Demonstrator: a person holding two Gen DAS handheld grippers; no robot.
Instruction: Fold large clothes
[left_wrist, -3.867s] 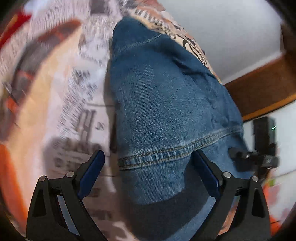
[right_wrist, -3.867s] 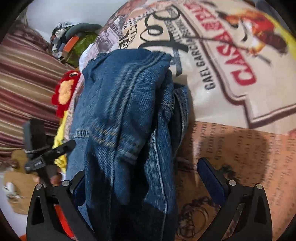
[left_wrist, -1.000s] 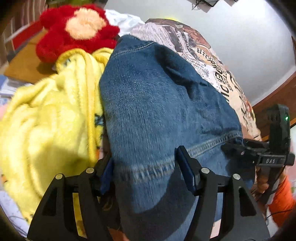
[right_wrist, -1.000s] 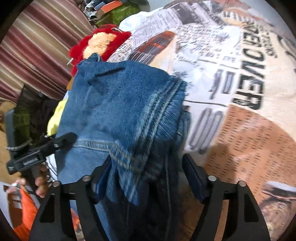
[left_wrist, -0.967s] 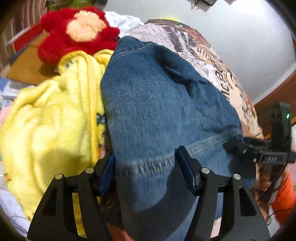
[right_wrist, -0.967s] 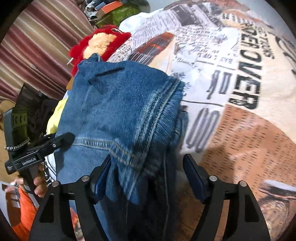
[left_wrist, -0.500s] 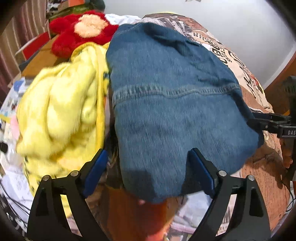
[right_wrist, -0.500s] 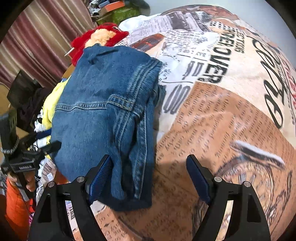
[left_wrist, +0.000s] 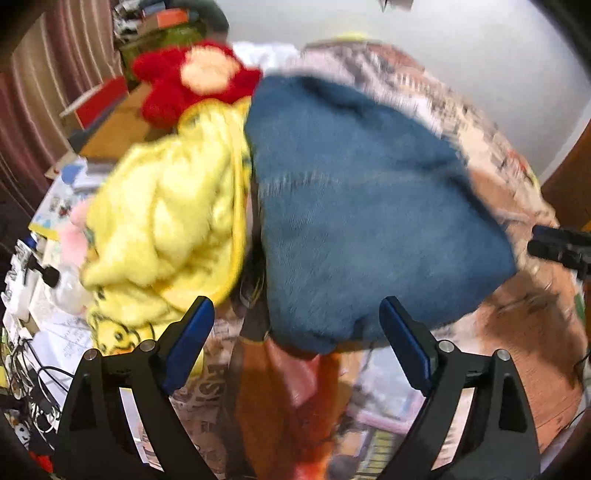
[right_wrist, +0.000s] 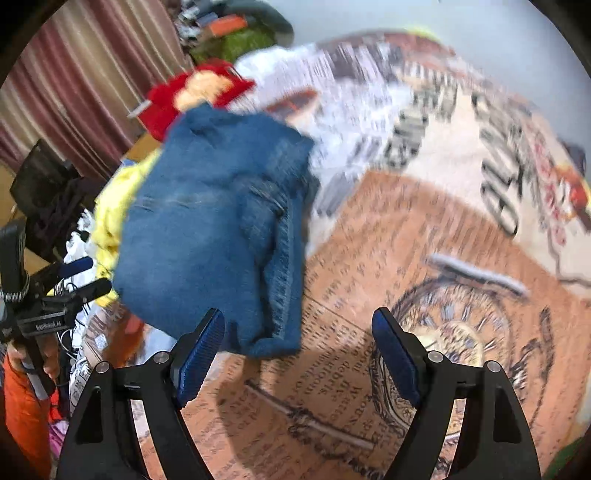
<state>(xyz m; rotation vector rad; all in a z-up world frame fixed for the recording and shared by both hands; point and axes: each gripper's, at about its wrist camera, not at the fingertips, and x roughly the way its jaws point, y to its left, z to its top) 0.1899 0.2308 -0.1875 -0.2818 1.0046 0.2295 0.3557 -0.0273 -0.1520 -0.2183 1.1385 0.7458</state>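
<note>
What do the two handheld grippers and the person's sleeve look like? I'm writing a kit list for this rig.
Both the left gripper and the right gripper have black angular frames with triangular cut-outs and silver pivot screws, and their fingers carry ribbed blue pads. The person's sleeve is orange.

You're looking at a printed bedspread (right_wrist: 424, 258) covering the bed, a yellow fleece blanket (left_wrist: 166, 221) bunching beside a red plush toy (left_wrist: 192, 81), striped curtains (right_wrist: 92, 92) hanging at the left, and papers and cables (left_wrist: 33, 332) cluttering the edge.
</note>
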